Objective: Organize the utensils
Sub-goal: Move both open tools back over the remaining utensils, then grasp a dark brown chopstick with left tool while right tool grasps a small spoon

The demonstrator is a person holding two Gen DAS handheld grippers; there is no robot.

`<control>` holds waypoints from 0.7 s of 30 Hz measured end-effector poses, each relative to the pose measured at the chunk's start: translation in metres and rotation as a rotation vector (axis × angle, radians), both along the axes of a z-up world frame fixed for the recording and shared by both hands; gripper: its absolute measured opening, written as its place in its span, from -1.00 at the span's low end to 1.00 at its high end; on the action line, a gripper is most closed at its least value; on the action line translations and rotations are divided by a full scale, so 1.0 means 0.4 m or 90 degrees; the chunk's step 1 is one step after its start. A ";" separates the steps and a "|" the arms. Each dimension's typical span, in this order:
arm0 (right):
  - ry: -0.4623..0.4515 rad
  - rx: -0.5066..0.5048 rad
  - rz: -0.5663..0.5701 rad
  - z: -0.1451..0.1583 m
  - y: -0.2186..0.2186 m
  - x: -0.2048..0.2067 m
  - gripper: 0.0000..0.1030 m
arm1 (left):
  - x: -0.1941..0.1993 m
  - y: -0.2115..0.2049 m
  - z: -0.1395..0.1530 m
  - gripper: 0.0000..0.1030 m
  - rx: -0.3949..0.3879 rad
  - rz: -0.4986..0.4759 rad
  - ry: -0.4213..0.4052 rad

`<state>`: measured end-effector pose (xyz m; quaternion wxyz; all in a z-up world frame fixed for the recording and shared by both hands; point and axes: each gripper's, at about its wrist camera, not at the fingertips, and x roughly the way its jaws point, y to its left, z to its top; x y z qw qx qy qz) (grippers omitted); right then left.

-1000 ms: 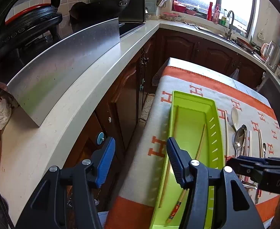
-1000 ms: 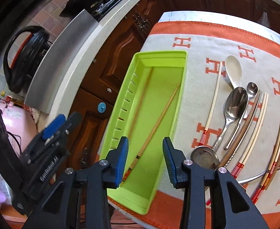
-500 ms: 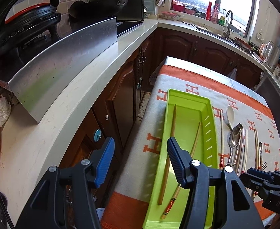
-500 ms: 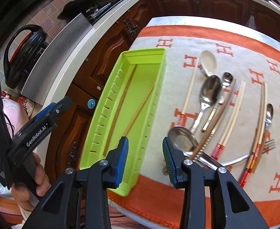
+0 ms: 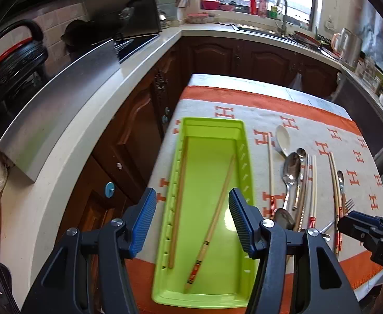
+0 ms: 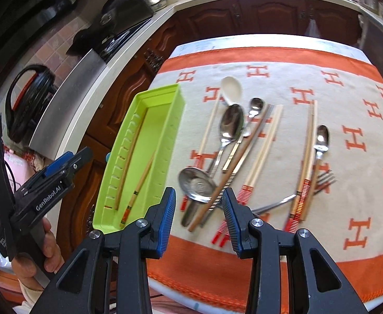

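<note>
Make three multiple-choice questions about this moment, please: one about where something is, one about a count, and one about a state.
1. Where does the green tray lie compared with the loose cutlery?
A. On the side nearer the kitchen counter
B. On the side away from the counter
C. On top of the cutlery

2. How many chopsticks lie inside the tray?
A. None
B. Two
C. Five

3. What is between the fingers of the right gripper?
A. A chopstick, clamped
B. A fork, clamped
C. Nothing; it stands open above the cutlery

Answers:
1. A: in the left wrist view the tray lies at the cloth's edge beside the counter, with the metal spoon and the other pieces on its far side.
2. B: one chopstick lies along the slotted wall and another chopstick lies diagonally.
3. C: the pads are apart and touch nothing.
</note>
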<state>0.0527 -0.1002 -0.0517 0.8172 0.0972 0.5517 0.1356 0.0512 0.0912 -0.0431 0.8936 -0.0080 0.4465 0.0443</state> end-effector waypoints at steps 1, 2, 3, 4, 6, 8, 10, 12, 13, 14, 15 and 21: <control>-0.002 0.003 -0.008 0.001 -0.021 -0.003 -0.27 | 0.003 -0.017 0.000 0.08 0.002 -0.008 0.003; -0.003 0.006 -0.014 0.002 -0.036 -0.003 -0.27 | 0.005 -0.030 -0.001 0.08 0.002 -0.014 0.005; -0.004 0.007 -0.019 -0.001 -0.049 -0.001 -0.27 | 0.008 -0.047 -0.002 0.08 0.004 -0.022 0.009; -0.005 0.009 -0.028 -0.002 -0.071 -0.003 -0.27 | 0.012 -0.064 -0.003 0.08 0.006 -0.029 0.012; -0.005 0.014 -0.042 -0.008 -0.103 -0.002 -0.27 | 0.020 -0.095 -0.007 0.08 0.007 -0.044 0.019; -0.006 0.019 -0.058 -0.016 -0.143 -0.002 -0.27 | 0.029 -0.130 -0.015 0.08 0.007 -0.061 0.029; -0.004 0.023 -0.070 -0.026 -0.176 -0.001 -0.27 | 0.039 -0.162 -0.025 0.08 0.006 -0.078 0.041; -0.002 0.028 -0.083 -0.038 -0.210 0.001 -0.27 | 0.051 -0.192 -0.039 0.08 -0.008 -0.100 0.057; 0.001 0.031 -0.089 -0.045 -0.229 0.002 -0.27 | 0.059 -0.207 -0.049 0.08 -0.029 -0.115 0.071; 0.003 0.034 -0.094 -0.052 -0.244 0.003 -0.27 | 0.067 -0.216 -0.058 0.08 -0.049 -0.127 0.086; 0.006 0.038 -0.099 -0.060 -0.255 0.005 -0.27 | 0.077 -0.226 -0.069 0.07 -0.070 -0.136 0.102; 0.022 0.062 -0.121 -0.110 -0.327 0.019 -0.27 | 0.140 -0.286 -0.147 -0.54 -0.129 -0.156 0.185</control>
